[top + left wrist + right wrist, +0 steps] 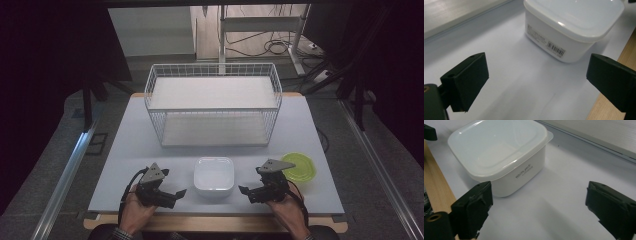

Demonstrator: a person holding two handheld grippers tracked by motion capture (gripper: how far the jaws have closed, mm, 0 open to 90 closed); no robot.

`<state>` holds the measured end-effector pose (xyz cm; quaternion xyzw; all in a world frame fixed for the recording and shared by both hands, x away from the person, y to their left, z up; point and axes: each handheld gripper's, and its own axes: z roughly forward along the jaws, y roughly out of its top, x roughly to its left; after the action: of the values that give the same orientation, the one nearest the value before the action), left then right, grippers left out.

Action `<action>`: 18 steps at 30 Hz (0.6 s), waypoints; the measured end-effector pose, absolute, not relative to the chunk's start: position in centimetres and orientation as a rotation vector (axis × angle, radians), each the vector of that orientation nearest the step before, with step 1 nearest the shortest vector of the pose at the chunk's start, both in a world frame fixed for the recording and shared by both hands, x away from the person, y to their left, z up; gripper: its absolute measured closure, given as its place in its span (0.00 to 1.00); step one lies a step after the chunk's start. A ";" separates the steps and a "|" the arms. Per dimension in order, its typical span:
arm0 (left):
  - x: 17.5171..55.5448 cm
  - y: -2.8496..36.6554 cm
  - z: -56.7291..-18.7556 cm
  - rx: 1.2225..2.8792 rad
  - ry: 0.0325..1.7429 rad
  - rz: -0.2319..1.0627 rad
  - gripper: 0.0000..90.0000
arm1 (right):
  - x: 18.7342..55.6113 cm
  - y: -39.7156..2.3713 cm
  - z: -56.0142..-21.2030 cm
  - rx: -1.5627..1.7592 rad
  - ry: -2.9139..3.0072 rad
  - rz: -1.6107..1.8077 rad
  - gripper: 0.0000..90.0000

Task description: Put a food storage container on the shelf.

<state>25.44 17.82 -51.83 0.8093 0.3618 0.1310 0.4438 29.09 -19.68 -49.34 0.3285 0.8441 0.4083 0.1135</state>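
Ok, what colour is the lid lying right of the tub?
Yellow-green lid, clearest in the high view.

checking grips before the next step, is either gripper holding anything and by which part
Nothing is held. The left gripper and right gripper both stand open, apart from the white square plastic container between them.

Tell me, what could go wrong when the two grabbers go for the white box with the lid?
The white box sits close to the table's near edge, so a push from one side might slide it off. Both the left gripper and the right gripper stand open beside it; if only one closes, the box could tip or spin. The lid's smooth rim may slip between the fingers. The green lid lies near the right hand and could get bumped.
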 end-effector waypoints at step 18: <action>26.7 16.9 -50.4 2.019 0.894 0.289 0.03 | 29.6 -18.4 -49.1 0.945 2.495 1.218 0.03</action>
<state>26.67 16.87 -50.39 0.8135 0.3603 0.1163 0.4415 29.61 -18.40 -49.15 0.3204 0.8461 0.4130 0.1042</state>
